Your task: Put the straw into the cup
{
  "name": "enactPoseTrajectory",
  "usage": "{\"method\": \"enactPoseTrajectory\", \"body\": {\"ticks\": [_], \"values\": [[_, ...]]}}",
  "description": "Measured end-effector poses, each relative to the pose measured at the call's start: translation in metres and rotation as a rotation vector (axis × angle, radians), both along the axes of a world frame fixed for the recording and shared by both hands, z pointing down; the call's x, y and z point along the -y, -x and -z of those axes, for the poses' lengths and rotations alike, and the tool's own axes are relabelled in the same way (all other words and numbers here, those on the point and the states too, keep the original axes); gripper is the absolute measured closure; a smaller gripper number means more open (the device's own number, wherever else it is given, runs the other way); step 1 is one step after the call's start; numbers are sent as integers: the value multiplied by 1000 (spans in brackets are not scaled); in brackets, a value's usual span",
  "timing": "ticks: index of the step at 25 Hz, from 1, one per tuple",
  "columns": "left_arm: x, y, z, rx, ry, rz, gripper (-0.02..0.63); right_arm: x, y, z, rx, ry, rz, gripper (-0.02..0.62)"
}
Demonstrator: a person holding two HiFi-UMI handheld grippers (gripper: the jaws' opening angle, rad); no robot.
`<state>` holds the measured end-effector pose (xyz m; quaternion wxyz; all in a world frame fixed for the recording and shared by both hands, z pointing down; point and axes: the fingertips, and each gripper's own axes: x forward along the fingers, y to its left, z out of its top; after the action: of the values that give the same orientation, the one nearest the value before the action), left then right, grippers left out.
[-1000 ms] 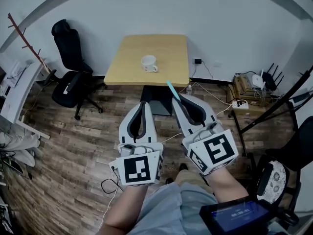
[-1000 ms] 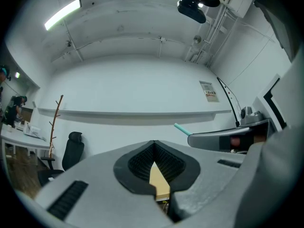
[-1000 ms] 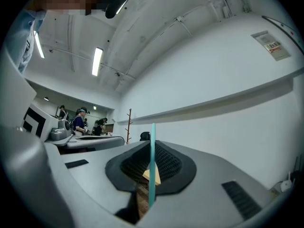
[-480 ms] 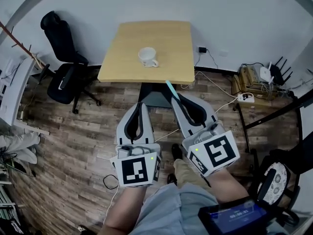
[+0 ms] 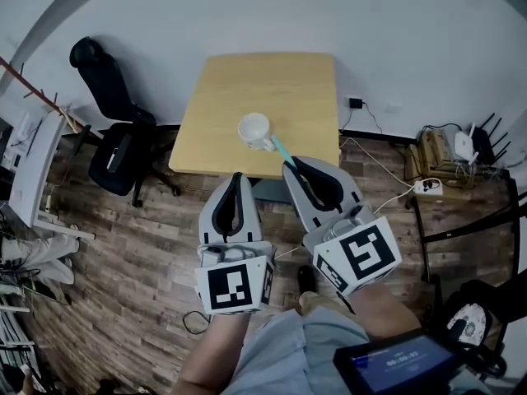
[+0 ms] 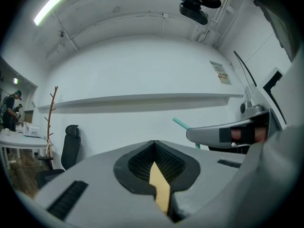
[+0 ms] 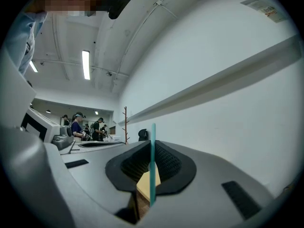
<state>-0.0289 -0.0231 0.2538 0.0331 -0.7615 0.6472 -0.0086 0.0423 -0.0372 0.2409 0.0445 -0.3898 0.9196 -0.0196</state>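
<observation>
In the head view, a white cup (image 5: 254, 130) stood on the wooden bench (image 5: 288, 81), near the bench's front edge, at about 12 o'clock from the two grippers. The right gripper (image 5: 290, 169) had its fingers closed on a teal straw (image 5: 279, 148), which stuck out from the fingertips toward 11 o'clock. In this picture the free end of the straw came just beside the cup's handle, on the cup's 5 o'clock side, but I could not tell how high it was above the bench. The left gripper (image 5: 236, 178) was at 9 o'clock from the right one, low before the bench edge, and no straw or cup was at its tips. A black office chair (image 5: 115, 138) stood on the wood floor at 9 o'clock from the bench.

In the left gripper view, the fingers met at the tips and held nothing; only a yellow strip of the bench showed through the gap under them. The right gripper with the straw showed at 2 o'clock.

In the right gripper view, the straw stood upright toward 12 o'clock, pinched between the closed fingers. The cup was not in this view.

As I judge it, the straw was grasped and brought close to the cup, but it was not yet inside. What remained was to bring the tip over the opening, lower it and let go.
</observation>
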Motion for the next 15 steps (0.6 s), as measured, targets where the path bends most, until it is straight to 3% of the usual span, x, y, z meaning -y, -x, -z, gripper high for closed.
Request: {"method": "enactPoseTrajectory", "body": {"ticks": [10, 15], "values": [[48, 16, 27, 19, -59, 59, 607, 56, 14, 36, 32, -88, 45, 572], [66, 29, 23, 5, -69, 58, 607, 77, 28, 35, 21, -88, 51, 572]]}}
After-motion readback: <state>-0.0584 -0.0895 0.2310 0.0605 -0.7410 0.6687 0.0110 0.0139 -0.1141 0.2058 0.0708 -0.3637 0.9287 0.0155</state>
